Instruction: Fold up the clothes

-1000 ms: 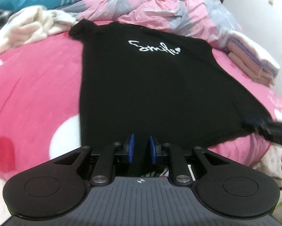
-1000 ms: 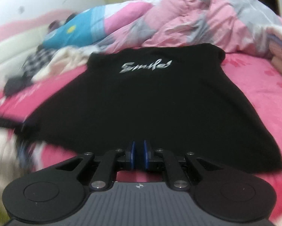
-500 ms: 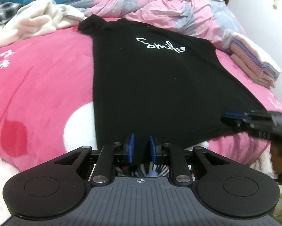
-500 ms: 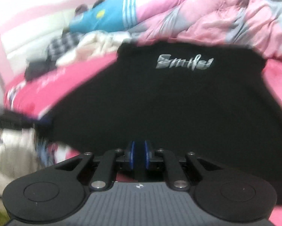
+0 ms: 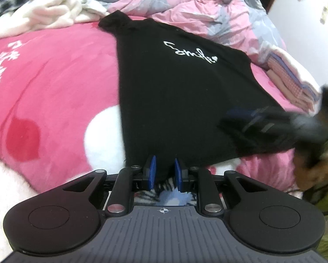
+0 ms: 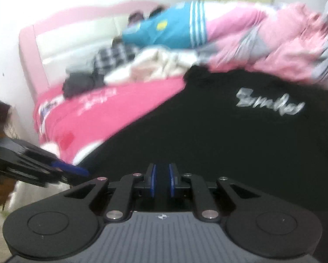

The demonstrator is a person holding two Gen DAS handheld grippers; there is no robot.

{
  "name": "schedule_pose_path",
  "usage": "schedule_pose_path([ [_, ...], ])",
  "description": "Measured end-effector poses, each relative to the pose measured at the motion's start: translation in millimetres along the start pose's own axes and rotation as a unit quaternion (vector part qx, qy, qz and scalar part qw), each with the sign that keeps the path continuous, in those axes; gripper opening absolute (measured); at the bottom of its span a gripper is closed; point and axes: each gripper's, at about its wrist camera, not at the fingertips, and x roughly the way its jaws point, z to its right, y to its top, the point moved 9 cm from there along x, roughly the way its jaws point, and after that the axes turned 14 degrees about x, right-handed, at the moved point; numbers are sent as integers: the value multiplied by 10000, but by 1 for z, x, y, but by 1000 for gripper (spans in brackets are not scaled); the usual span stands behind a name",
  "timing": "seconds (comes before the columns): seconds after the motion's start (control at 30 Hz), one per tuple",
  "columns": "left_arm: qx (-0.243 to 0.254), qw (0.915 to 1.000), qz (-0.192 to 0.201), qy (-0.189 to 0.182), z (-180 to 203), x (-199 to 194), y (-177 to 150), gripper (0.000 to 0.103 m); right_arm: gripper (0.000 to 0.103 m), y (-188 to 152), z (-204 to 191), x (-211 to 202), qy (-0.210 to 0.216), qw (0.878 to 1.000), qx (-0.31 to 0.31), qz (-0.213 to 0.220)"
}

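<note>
Right wrist view badly motion-blurred: "Smile" print on black T-shirt (image 6: 240, 135) smeared, background clothes pile (image 6: 124, 65) barely readable. Left wrist view sharper, but right gripper (image 5: 240, 118) at 3 o'clock a dark smear over the shirt's hem corner; hand behind it cut off by frame edge. Shirt's near hem hidden behind both gripper bodies.

Black T-shirt lying flat, front up, on pink blanket (image 5: 54, 87), collar end toward 12 o'clock against pink-grey quilt (image 5: 207, 11), hem toward 6 o'clock. White script "Smile" plus heart legible in left view. Fabric smooth, sleeve bunched at 11 o'clock.

Left gripper (image 5: 165, 171): blue pads narrowly apart, black hem fabric pinched between. Right gripper (image 6: 162, 182) same, pads close, dark cloth clamped in the gap. Folded stack (image 5: 295, 83) at 2 o'clock, just beside shirt edge.
</note>
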Motion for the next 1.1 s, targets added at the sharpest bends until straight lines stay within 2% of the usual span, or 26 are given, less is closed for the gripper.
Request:
schedule_pose_path([
  [0.1, -319, 9992, 224, 13, -17, -15, 8, 19, 14, -21, -26, -1, 70, 9990, -443, 59],
  [0.2, -591, 9973, 438, 34, -33, -28, 16, 20, 14, -28, -44, -9, 465, 9970, -571, -217],
  [0.3, -453, 9973, 573, 117, -44, -21, 37, 19, 14, -7, -40, -11, 337, 9979, -557, -17],
  [0.37, -360, 9969, 693, 35, -42, -9, 55, 19, 14, 14, -25, -11, 142, 9991, -297, 258],
  [0.47, -647, 9949, 698, -334, -38, 27, 83, 19, 14, 29, 1, -11, -160, 9984, 161, 525],
  [0.6, -882, 9923, 523, -701, -29, 86, 108, 19, 14, 25, 31, -18, -479, 9950, 567, 675],
  [0.7, -959, 9944, 267, -344, -51, 126, 108, 18, 14, 9, 61, -31, -763, 9901, 943, 700],
  [0.77, -1234, 9919, 269, -153, -76, 140, 108, 11, 12, -2, 82, -39, -803, 9852, 1325, 739],
  [0.87, -1778, 9820, 595, 228, -115, 126, 121, 11, 11, -8, 101, -49, -544, 9776, 1833, 878],
  [0.9, -1871, 9789, 691, 437, -126, 119, 125, 15, 11, -8, 102, -49, -497, 9768, 1888, 877],
  [0.93, -1872, 9773, 762, 635, -132, 113, 131, 15, 11, -9, 104, -50, -450, 9760, 1942, 875],
  [1.0, -1860, 9757, 935, 678, -136, 101, 144, 16, 11, -9, 108, -51, -355, 9742, 2052, 872],
  [1.03, -1804, 9767, 1005, 586, -129, 97, 151, 17, 11, -9, 110, -52, -307, 9732, 2106, 870],
  [1.1, -1464, 9837, 976, 374, -104, 101, 166, 19, 11, -9, 113, -53, -212, 9711, 2215, 866],
])
